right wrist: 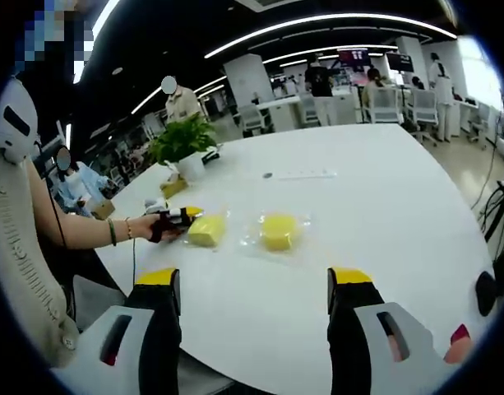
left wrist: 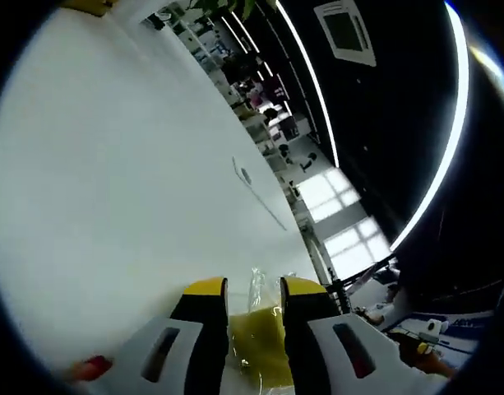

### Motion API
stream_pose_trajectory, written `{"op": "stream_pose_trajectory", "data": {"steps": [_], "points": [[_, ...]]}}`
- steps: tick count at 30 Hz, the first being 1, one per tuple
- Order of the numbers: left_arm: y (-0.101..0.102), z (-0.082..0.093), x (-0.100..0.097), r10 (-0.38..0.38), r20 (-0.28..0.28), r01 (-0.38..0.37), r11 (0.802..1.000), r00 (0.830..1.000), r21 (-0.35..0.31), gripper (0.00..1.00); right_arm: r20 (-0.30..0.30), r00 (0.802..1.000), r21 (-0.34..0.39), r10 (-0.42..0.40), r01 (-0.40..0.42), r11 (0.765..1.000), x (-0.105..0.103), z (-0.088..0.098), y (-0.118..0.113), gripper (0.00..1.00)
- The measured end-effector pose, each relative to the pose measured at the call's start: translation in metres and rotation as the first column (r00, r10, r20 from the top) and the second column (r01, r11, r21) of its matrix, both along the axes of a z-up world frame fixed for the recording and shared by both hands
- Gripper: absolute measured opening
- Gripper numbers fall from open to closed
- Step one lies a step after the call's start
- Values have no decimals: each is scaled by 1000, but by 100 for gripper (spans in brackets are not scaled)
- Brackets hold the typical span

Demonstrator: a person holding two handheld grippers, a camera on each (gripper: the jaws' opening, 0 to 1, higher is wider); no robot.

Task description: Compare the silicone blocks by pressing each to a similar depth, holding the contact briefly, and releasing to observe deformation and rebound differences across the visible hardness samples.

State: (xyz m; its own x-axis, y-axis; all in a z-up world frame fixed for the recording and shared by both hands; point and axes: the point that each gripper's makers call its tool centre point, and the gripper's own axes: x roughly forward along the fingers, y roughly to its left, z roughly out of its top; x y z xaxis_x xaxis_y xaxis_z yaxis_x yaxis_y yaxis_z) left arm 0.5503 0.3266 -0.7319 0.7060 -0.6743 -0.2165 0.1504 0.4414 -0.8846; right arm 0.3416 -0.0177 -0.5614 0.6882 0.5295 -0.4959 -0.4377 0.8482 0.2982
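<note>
Two yellow silicone blocks in clear wrap lie on the white table point(right wrist: 383, 214). In the right gripper view, a person's hand holds my left gripper point(right wrist: 182, 219) against the left block point(right wrist: 207, 231). The other block point(right wrist: 278, 231) lies free just to its right. In the left gripper view, the yellow-tipped jaws of my left gripper point(left wrist: 256, 290) stand close together with the wrapped yellow block point(left wrist: 256, 350) squeezed between them. My right gripper point(right wrist: 253, 281) hovers over the table's near edge, short of both blocks, open wide with nothing between its jaws.
A potted plant point(right wrist: 182, 141) and a small yellow item point(right wrist: 173, 188) stand behind the blocks. A thin flat strip point(right wrist: 301, 174) lies farther back on the table. The person's sleeve point(right wrist: 21, 247) is at the left. Chairs and people are beyond the table.
</note>
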Motion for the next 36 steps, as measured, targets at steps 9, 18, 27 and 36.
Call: {"op": "stream_pose_trajectory", "data": {"steps": [9,18,27,36], "points": [[-3,2,-2,-6,10,6,999,1000,-33,5,-7,1000,-8,2,-3,1000,-1,-1,0,67],[-18,8,-11,-54,57,55,998,997,-20,0,-19,1000,-16,22,-22,1000,-1,-6,5,66],[-18,9,-13,-74,81,69,996,994,61,0,-17,999,-17,42,-42,999,-1,-6,7,66],[-24,24,-11,-79,108,68,992,991,105,0,-15,999,-7,48,-48,999,-4,-5,4,66]]}}
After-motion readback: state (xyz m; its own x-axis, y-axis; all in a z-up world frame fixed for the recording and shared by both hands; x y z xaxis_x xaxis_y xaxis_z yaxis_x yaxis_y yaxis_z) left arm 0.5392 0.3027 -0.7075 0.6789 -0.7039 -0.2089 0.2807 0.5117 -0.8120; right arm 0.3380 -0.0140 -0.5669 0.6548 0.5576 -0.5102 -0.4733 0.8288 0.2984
